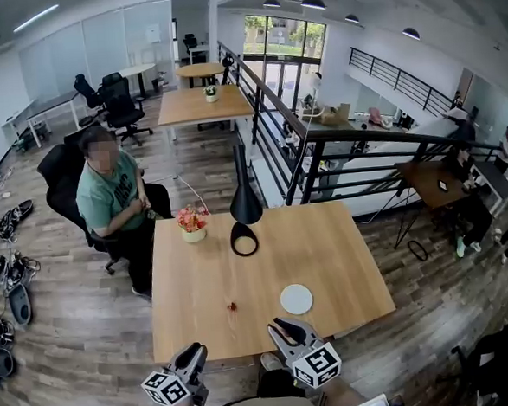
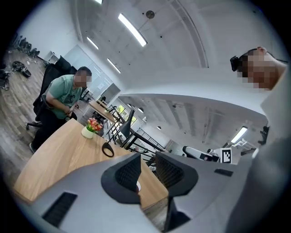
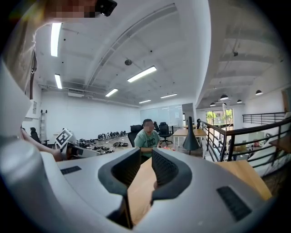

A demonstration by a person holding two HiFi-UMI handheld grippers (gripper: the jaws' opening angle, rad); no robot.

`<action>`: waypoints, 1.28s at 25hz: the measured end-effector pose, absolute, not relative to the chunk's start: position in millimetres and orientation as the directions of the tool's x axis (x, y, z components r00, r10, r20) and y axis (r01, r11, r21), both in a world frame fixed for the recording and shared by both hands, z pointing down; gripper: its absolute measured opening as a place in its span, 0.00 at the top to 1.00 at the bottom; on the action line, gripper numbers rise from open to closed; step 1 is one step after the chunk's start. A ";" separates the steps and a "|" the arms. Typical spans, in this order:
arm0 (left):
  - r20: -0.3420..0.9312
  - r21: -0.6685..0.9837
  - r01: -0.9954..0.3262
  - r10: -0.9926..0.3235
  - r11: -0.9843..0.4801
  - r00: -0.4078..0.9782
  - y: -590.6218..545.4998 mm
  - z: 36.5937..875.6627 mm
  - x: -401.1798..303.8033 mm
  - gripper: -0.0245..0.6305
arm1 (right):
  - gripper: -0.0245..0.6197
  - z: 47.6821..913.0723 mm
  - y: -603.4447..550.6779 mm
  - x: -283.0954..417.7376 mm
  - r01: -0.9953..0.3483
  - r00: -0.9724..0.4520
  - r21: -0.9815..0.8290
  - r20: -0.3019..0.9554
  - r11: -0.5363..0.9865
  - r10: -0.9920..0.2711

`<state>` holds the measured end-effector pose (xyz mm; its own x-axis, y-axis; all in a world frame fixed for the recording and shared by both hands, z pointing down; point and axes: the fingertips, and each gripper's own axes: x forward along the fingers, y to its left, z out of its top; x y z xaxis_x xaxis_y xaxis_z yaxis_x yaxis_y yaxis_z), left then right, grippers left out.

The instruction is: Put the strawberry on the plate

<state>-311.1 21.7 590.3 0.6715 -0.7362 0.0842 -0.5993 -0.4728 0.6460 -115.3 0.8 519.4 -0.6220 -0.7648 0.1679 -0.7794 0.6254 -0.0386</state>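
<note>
Head-view footage alone took in the whole counter [image 1: 326, 245]. It showed the strawberry [image 1: 233, 307] as a small dark-red speck lying on the bare wood near the front edge. The strawberry sat left of the round white plate [image 1: 296, 299] and clear of it, with nothing touching it. Neither gripper view showed the fruit clearly.

Both tools hung at the near edge, short of the strawberry and plate. The left gripper [image 1: 195, 351] was below and left of the fruit, and the right gripper [image 1: 280, 328] was just below the plate.

The left gripper view looked along the counter at an angle. It showed its jaws a little apart with nothing between them, and the other tool's marker cube [image 2: 226, 154] off to the right.

The right gripper view looked level across the wood. Its jaws were drawn together, leaving only a thin strip of counter showing between the pads and gripping nothing.

At the far side stood a potted flower arrangement [image 1: 192, 225] and a black cone lamp [image 1: 245, 203]. A seated person in a green shirt [image 1: 110, 195] was at the far left corner, and showed in all three views.
</note>
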 end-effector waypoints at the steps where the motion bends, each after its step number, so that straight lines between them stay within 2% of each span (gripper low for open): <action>1: 0.089 0.645 -0.607 -0.744 -0.464 0.663 17.0 589.7 -310.3 0.80 | 0.86 520.2 -7.3 -113.9 -0.772 -0.631 -0.040 0.169 0.634 -0.758; 5: 0.104 0.644 -0.636 -0.774 -0.426 0.624 0.8 590.0 -307.0 0.80 | 0.87 526.2 -38.0 -107.3 -0.748 -0.659 -0.052 0.176 0.662 -0.731; 7: 0.114 0.645 -0.651 -0.792 -0.400 0.600 -7.5 590.9 -308.4 0.87 | 0.87 523.8 -51.1 -108.2 -0.732 -0.678 -0.056 0.170 0.679 -0.716; 13: 0.121 0.641 -0.672 -0.816 -0.371 0.565 -43.3 582.0 -293.9 0.95 | 0.87 514.6 -95.3 -98.0 -0.697 -0.713 -0.060 0.167 0.715 -0.681; 24: 0.186 0.619 -0.695 -0.791 -0.366 0.582 -101.2 584.5 -230.3 0.96 | 0.87 526.2 -158.0 -52.5 -0.672 -0.734 -0.075 0.199 0.737 -0.649; 32: 0.236 0.592 -0.738 -0.806 -0.323 0.542 -136.4 596.8 -216.5 0.95 | 0.87 565.5 -200.2 -59.5 -0.609 -0.777 -0.090 0.266 0.788 -0.570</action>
